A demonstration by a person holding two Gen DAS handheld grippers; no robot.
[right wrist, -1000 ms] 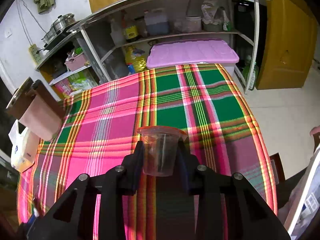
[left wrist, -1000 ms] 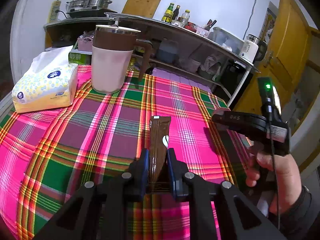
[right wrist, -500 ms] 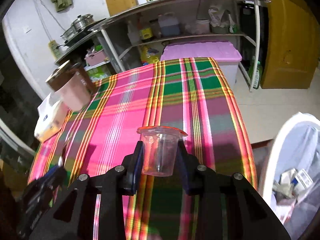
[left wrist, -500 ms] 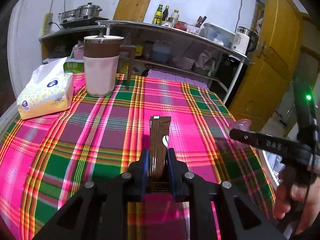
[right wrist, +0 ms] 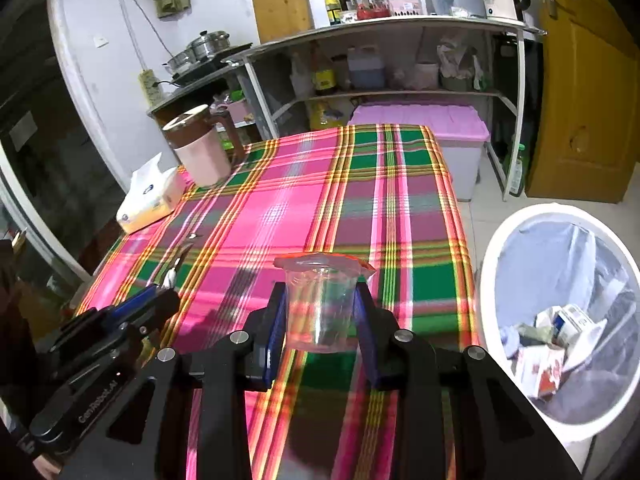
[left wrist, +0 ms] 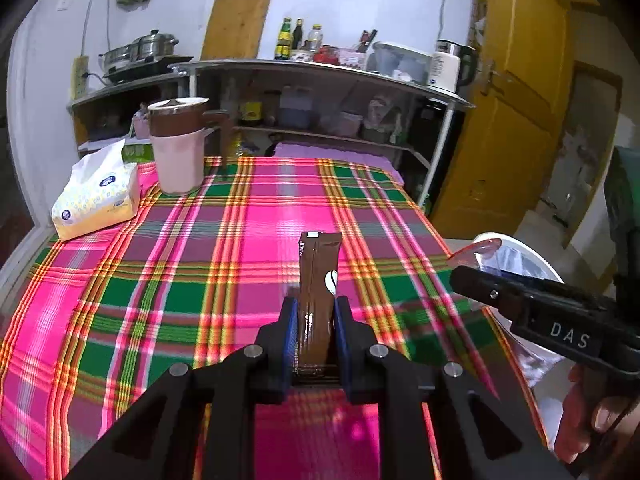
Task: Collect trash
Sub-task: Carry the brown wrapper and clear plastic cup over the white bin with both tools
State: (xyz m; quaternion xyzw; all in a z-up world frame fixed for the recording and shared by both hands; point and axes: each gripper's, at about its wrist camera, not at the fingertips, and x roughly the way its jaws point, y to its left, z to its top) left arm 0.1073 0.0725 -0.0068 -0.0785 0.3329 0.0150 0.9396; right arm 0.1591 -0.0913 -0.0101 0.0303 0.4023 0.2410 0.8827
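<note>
The trash here is two light pieces, each already gripped and raised off the plaid-clothed surface (right wrist: 320, 200). The brown coffee sachet (left wrist: 318, 292) stands upright between the jaws of the left gripper (left wrist: 316, 344), which are clenched on its lower part; its upper half juts free above the cloth. It looks like a thin foil stick pack: nearly weightless, soft enough to fold or buckle, and glossy, so it could slip if the pinch loosens. Holding it low across its flat faces, as now, seems sound.

The clear plastic cup (right wrist: 320, 304), with a reddish film lid peeled partly back at the rim, sits between the jaws of the right gripper (right wrist: 322, 332), clamped across its lower wall. Such a cup is probably thin and springy; a hard squeeze would likely dent or crack it, and its taper could let it slide. A moderate grip at mid-wall suits it best.

The white trash bin (right wrist: 560, 320), lined with a bag and already holding packaging, stands on the floor just beside the surface's right edge, near the cup. Neither piece is over its opening yet.
</note>
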